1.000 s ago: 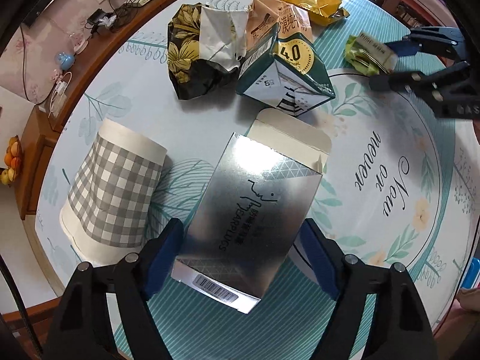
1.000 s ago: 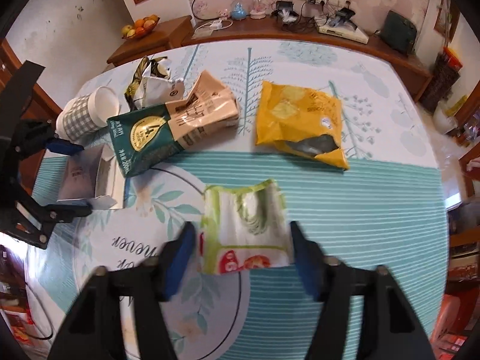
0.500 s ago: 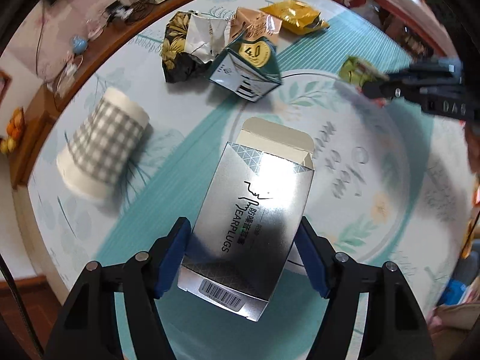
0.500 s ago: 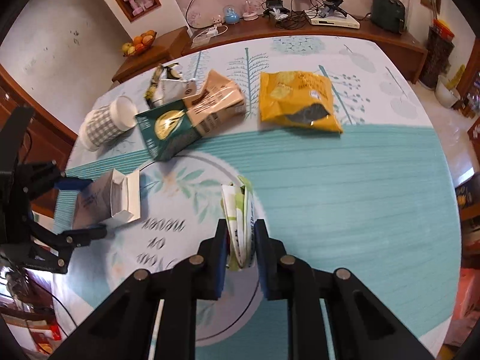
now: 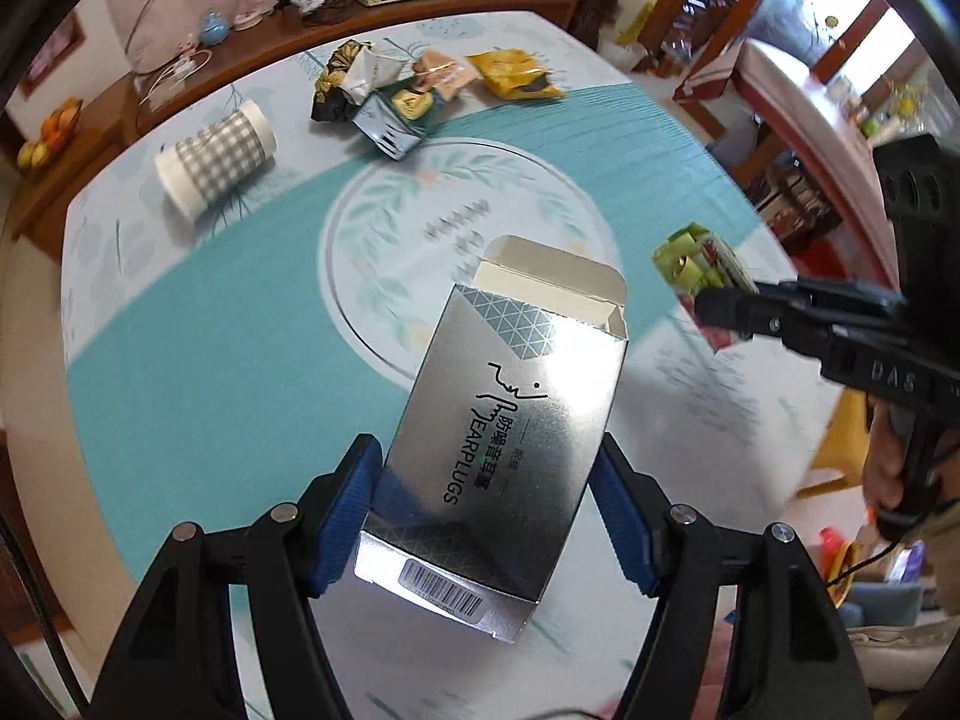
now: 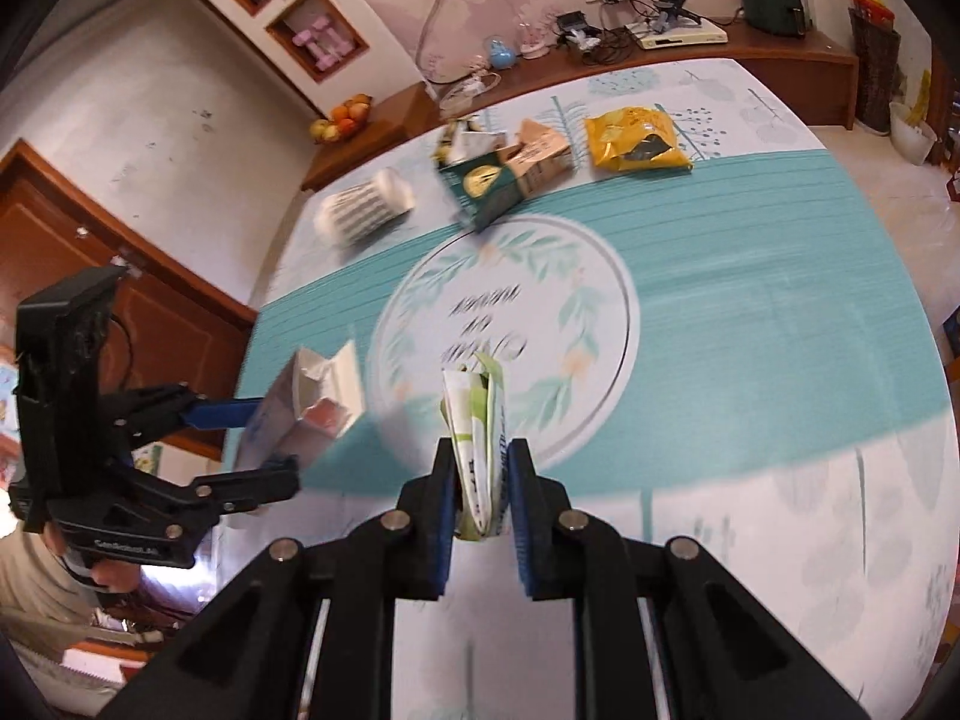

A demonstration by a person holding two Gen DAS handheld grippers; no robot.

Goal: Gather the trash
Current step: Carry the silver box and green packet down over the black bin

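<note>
My left gripper is shut on a silver earplugs box with its top flap open, held above the table; the box also shows in the right wrist view. My right gripper is shut on a folded green and white wrapper, lifted over the near part of the table; the wrapper also shows in the left wrist view. On the far side of the table lie a checked paper cup, a green and tan carton, a floral crumpled bag and a yellow packet.
The table has a teal and white cloth with a round wreath print. A wooden sideboard with cables and a fruit bowl runs along the far wall. A brown door is at the left.
Both grippers have lifted and pulled back from the table with their items. The right gripper closed on the wrapper, folding it upright. The left still holds the box.
</note>
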